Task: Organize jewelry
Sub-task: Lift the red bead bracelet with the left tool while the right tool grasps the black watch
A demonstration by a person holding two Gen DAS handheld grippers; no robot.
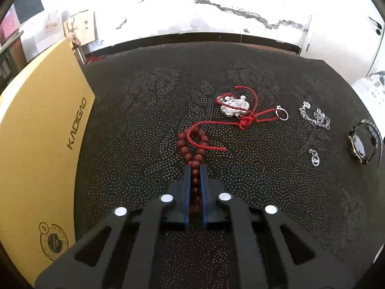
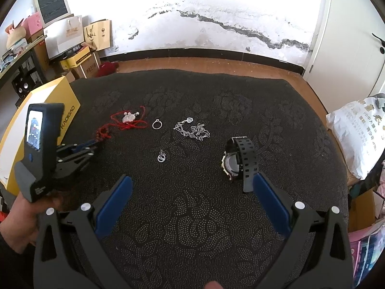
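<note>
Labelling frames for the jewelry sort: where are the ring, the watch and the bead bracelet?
ring (image 2: 157,124): right wrist view, on its band.
watch (image 2: 232,164): right wrist view, on its face.
bead bracelet (image 1: 192,144): left wrist view, on its bead loop.

Cracked white wall (image 2: 216,12) behind wooden floor (image 2: 192,63).
</note>
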